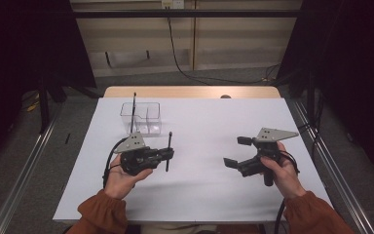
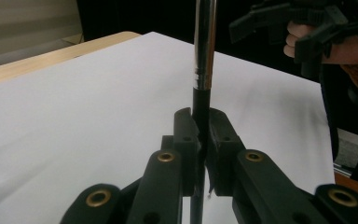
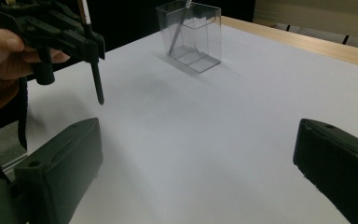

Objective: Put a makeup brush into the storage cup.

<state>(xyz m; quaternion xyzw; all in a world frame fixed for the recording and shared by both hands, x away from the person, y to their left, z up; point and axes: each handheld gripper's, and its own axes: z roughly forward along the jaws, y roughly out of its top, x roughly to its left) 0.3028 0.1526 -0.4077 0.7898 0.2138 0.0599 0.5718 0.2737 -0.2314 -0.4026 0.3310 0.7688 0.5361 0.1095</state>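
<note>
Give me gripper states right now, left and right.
Left gripper: shut on a black pen, held upright above the table.
Right gripper: jaws open, nothing between them.

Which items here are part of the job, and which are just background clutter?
In play:
- pen, upright, clamped in the left gripper
- clear box with another pen standing in it
- right gripper, jaws apart, nothing between them

Just lying about:
- table
- cables on the floor beyond it
</note>
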